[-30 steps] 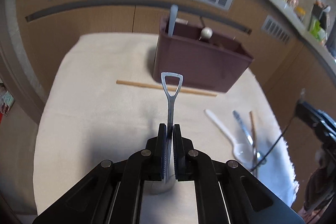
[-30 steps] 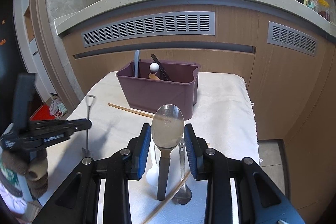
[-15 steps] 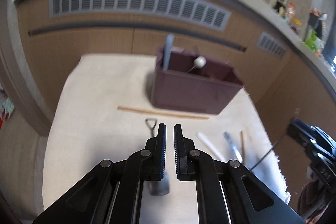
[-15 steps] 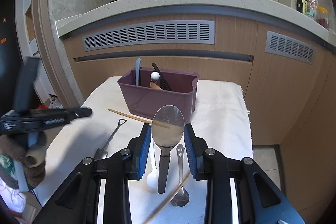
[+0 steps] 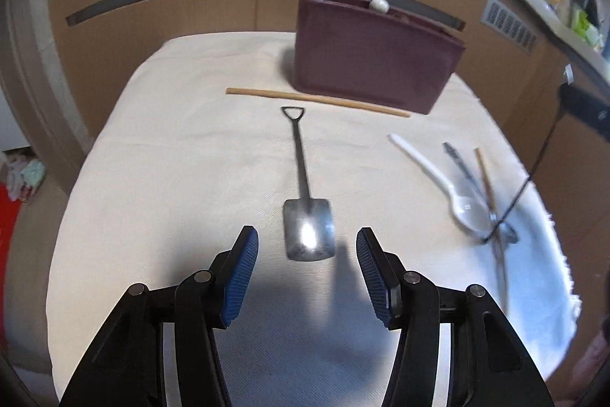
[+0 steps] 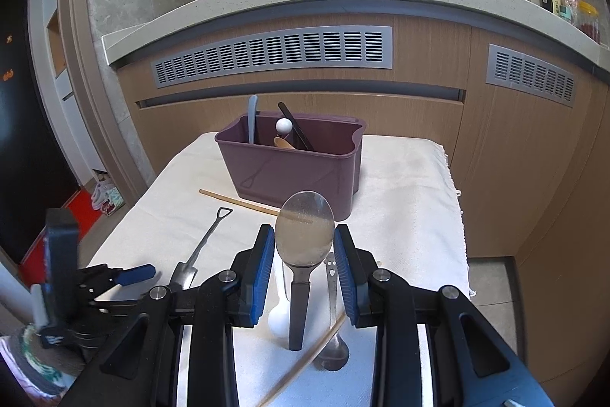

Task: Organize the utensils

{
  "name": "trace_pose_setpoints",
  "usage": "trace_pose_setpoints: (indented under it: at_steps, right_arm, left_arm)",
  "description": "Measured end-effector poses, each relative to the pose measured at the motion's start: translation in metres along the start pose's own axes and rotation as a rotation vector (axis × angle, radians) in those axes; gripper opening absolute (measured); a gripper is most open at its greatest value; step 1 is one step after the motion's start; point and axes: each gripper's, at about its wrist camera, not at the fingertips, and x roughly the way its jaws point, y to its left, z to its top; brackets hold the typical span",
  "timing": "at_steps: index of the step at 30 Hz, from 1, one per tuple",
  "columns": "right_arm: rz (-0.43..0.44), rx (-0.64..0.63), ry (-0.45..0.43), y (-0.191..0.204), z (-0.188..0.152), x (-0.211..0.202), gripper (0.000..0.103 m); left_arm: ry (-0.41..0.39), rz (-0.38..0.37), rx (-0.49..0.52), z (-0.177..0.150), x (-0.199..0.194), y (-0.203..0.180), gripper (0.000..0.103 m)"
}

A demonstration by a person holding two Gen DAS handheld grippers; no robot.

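Note:
A maroon utensil bin (image 5: 373, 63) (image 6: 293, 170) stands at the back of the cloth-covered table and holds several utensils. A steel shovel-shaped spoon (image 5: 305, 201) (image 6: 202, 250) lies flat on the cloth. My left gripper (image 5: 307, 262) is open just before its blade and empty. My right gripper (image 6: 304, 246) is shut on a metal spoon (image 6: 304, 235) with a black handle, bowl up, above the table. A white spoon (image 5: 438, 178), a metal spoon (image 5: 469, 178) and a wooden chopstick (image 5: 486, 178) lie at the right.
A second wooden chopstick (image 5: 316, 97) (image 6: 236, 201) lies in front of the bin. The white cloth (image 5: 183, 178) covers the table, with its fringed edge at the right (image 6: 453, 193). Wooden cabinets with grey vents (image 6: 274, 56) stand behind.
My left gripper has let go of the shovel-shaped spoon, which now lies flat on the cloth, and has opened wide. My right gripper has kept hold of its spoon.

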Motion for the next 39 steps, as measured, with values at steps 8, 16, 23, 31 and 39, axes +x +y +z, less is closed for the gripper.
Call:
trace_pose_setpoints:
  at_steps: [8,16,23,31,39]
  right_arm:
    - [-0.007,0.006,-0.006,0.000,-0.005,-0.008,0.029]
    - [-0.001,-0.001,-0.023,0.006,-0.003,-0.017,0.029]
    - [0.001,-0.025,-0.029,0.010,-0.005,-0.023,0.029]
    - [0.006,-0.012,-0.009,0.008,-0.006,-0.016,0.029]
    - [0.003,-0.011,-0.007,0.005,-0.007,-0.017,0.029]
  left_arm:
    - [0.057,0.032,-0.024,0.010,0.021,-0.008,0.033]
    - [-0.123,0.038,0.038,0.015,-0.034,-0.011,0.016]
    - [-0.103,0.010,0.019,0.029,-0.037,0.007,0.018]
    - [0.067,-0.023,0.015,0.003,0.002,-0.002,0.050]
    - [0.035,0.060,0.013,0.005,0.021,-0.018,0.033]
